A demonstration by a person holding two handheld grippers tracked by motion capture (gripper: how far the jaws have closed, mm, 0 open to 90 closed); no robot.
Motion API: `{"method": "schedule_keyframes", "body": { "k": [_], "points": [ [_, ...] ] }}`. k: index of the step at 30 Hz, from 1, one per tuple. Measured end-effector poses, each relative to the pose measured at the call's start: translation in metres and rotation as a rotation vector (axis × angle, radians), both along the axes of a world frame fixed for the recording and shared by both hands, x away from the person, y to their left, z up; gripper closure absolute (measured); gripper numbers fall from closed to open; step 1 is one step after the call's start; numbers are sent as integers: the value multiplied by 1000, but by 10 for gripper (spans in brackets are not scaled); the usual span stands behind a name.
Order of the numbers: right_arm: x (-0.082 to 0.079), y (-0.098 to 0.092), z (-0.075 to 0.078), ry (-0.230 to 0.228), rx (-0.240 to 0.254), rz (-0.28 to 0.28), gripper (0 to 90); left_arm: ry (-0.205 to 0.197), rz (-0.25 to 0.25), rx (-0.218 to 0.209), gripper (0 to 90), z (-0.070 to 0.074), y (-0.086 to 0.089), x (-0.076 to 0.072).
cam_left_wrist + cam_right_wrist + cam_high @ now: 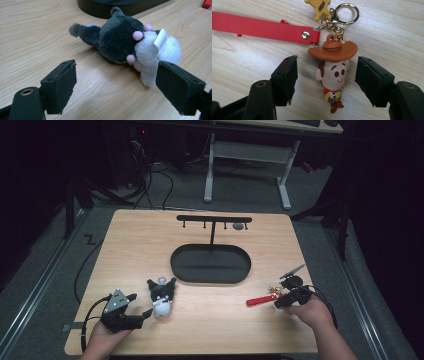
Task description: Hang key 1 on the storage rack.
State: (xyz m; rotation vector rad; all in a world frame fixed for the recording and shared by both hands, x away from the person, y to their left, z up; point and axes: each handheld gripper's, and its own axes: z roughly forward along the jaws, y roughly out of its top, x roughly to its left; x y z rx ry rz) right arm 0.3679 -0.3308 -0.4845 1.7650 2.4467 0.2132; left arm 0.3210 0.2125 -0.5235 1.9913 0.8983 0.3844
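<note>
The left gripper [139, 306] rests at the near left of the black oval metal tray [182, 270], jaws apart and empty. Just beside its right jaw, the black-and-white plush toy [161, 296] lies on the light wooden table [200, 330], in front of the tray's left end. At the tray's back edge rises a black T-shaped hook rack [214, 220]. To the near right of the tray lies the cowboy figure keychain with red strap [332, 75]. The right gripper [325, 75] straddles the figure's head, jaws apart, pads not touching it.
</note>
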Motion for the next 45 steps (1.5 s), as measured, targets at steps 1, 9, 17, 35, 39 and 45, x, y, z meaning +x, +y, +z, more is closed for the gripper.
{"method": "schedule_keyframes", "body": {
  "k": [1,9,17,35,39,45],
  "points": [
    [1,0,-1,3,-12,1,357,-1,-2,2,174,0,0,0],
    [7,2,-5,12,-7,3,490,-3,-8,2,174,-1,-1,0],
    [5,9,-4,-14,-55,40,589,0,-11,7,175,-1,-2,1],
    [-2,30,46,-41,-25,87,601,0,-19,5,180,-1,-2,0],
    [-4,33,55,-46,-30,83,605,-3,-26,7,182,0,-2,0],
    [-5,37,68,-69,-10,95,607,0,-31,11,184,0,-2,-1]
  ]
}}
